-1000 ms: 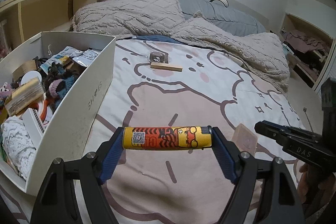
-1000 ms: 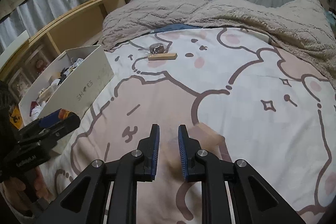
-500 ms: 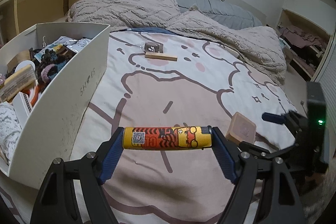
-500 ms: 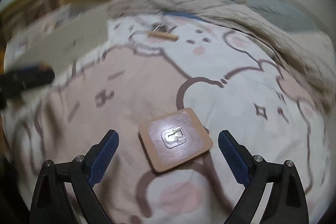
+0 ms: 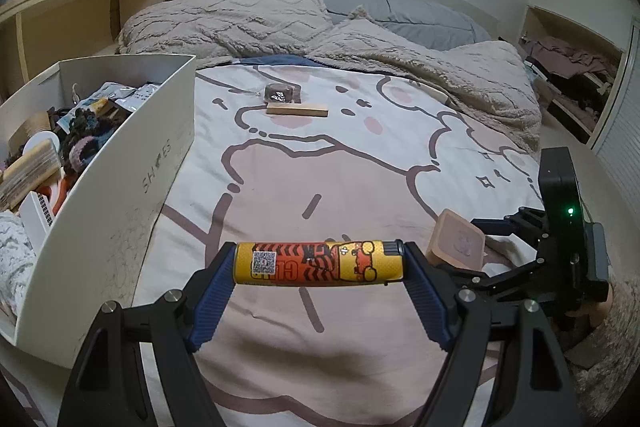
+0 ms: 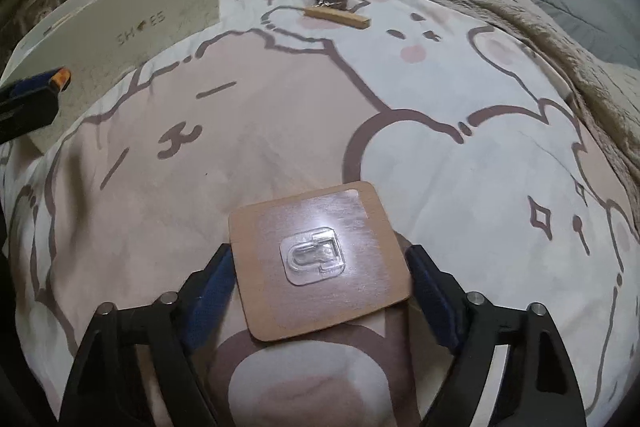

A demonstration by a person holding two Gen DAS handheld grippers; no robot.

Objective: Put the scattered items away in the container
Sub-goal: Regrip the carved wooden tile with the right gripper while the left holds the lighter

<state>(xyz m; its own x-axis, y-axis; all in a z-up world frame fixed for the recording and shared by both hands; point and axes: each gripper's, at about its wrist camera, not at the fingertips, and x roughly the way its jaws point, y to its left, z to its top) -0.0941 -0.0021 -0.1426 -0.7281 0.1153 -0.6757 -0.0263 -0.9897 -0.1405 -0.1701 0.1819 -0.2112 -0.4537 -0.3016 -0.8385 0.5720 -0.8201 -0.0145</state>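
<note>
My left gripper (image 5: 318,261) is shut on a yellow and orange lighter (image 5: 304,263), held crosswise above the bed sheet, right of the white shoe box (image 5: 120,187) filled with several items. A tan square card (image 6: 260,267) with a clear plastic hook lies on the sheet. My right gripper (image 6: 319,259) straddles it and its jaws are closing, the pads close to the card's two side edges. The left wrist view shows the card (image 5: 456,243) at the right with the right gripper (image 5: 480,247) around it. A wooden block (image 5: 297,111) and a dark wrapped item (image 5: 280,93) lie farther up the bed.
A beige blanket (image 5: 240,23) and grey pillows (image 5: 400,11) are heaped at the head of the bed. Wooden shelves (image 5: 60,15) stand behind the box. The box's side wall (image 6: 120,19) and the left gripper (image 6: 32,99) show at the left of the right wrist view.
My right gripper went from shut to wide open, sank and rolled, and now sits around the tan card. The left gripper kept the lighter and barely moved.
</note>
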